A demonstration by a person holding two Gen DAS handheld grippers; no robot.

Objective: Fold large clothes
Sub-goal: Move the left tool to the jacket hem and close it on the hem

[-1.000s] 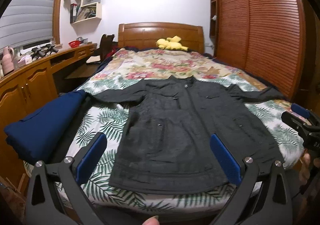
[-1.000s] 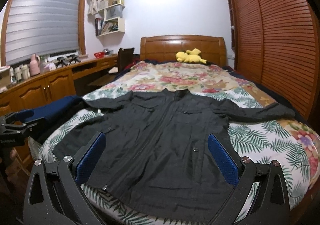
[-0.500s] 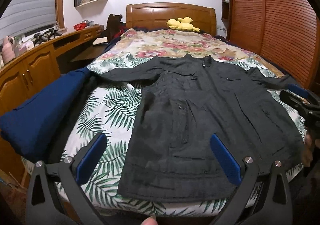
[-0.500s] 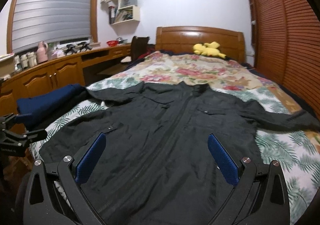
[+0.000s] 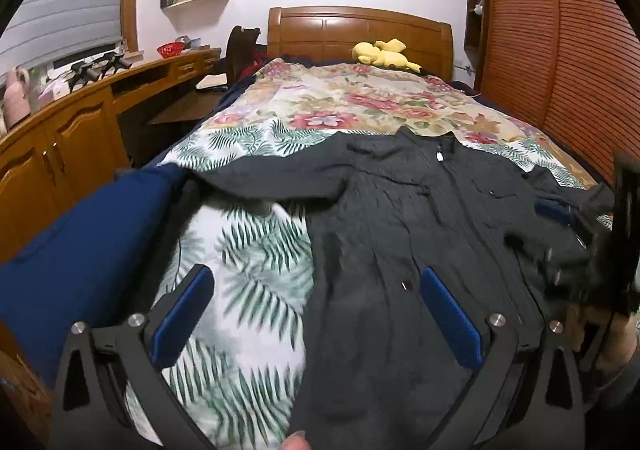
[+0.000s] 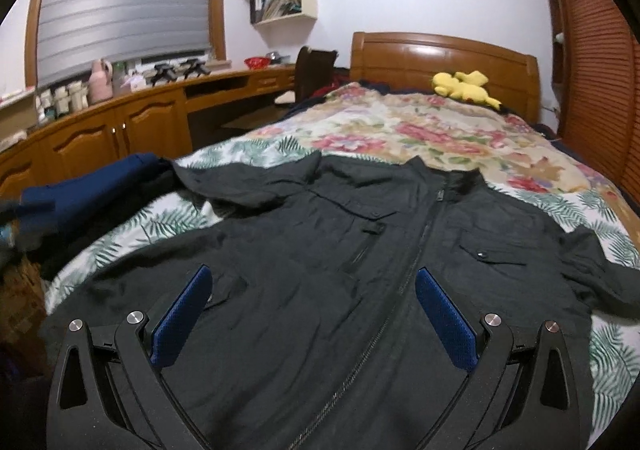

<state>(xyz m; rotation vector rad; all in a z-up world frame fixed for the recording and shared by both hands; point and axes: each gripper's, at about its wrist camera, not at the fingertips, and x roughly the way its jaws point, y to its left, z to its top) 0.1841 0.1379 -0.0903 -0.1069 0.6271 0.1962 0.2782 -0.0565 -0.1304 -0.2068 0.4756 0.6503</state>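
L gripper [image 5: 316,306] is hovering w/ jaws spread wide, blue pads [image 5: 448,318] facing each other, nothing between them. R gripper [image 6: 312,310] is hanging the same way, jaws wide apart, gripping nothing. In L wrist view the R gripper is showing blurred at the right edge, a hand [image 5: 608,334] wrapping its handle. A fingertip [image 5: 296,442] is peeking in at bottom.

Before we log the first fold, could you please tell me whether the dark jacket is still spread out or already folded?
Spread out: the dark jacket lies flat, front up, on the bed, both sleeves out sideways, zipper closed.
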